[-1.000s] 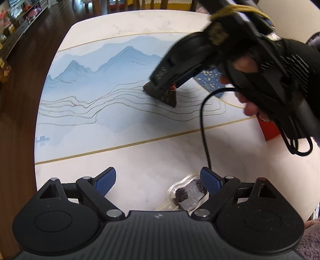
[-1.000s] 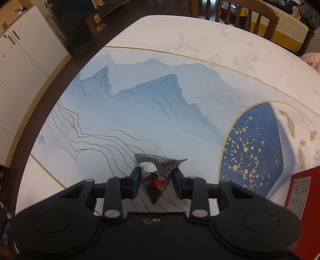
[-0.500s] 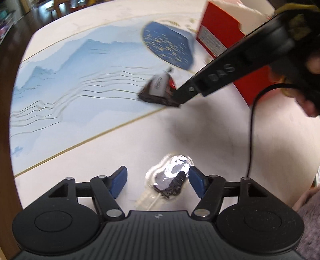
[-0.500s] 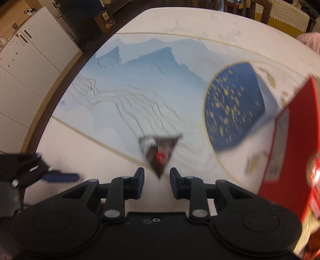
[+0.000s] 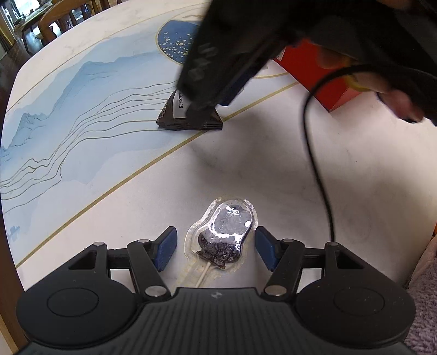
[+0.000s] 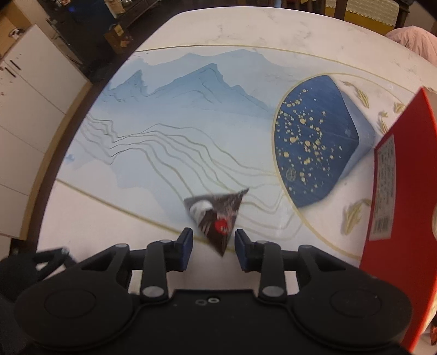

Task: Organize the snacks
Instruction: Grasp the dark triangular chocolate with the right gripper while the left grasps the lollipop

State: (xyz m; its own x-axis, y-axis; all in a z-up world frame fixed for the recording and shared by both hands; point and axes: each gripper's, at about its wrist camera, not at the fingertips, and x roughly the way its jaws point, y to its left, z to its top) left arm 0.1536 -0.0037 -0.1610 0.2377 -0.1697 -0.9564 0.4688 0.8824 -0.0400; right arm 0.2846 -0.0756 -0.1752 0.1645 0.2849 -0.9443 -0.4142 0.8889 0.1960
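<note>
A lollipop-shaped snack in a clear blister pack (image 5: 222,234) lies on the marble table (image 5: 273,163), between the blue pads of my left gripper (image 5: 215,248). Its jaws are closing, and a narrow gap shows on each side of the pack. A dark triangular snack packet (image 6: 218,218) with a red dot rests on the table near the gold line. Its lower tip sits between the fingers of my right gripper (image 6: 213,248), whose jaws are opening with the pads clear of it. In the left wrist view the right gripper (image 5: 203,109) hangs over that packet (image 5: 174,120).
A red box (image 6: 396,191) stands at the right, also seen as the red box (image 5: 322,73) behind the person's hand (image 5: 398,101). A black cable (image 5: 316,163) hangs over the table. The table edge curves along the left, with chairs (image 5: 54,19) beyond.
My left gripper narrowed and centred around the clear blister pack. My right gripper carried the dark packet toward the red box and its jaws have widened off it.
</note>
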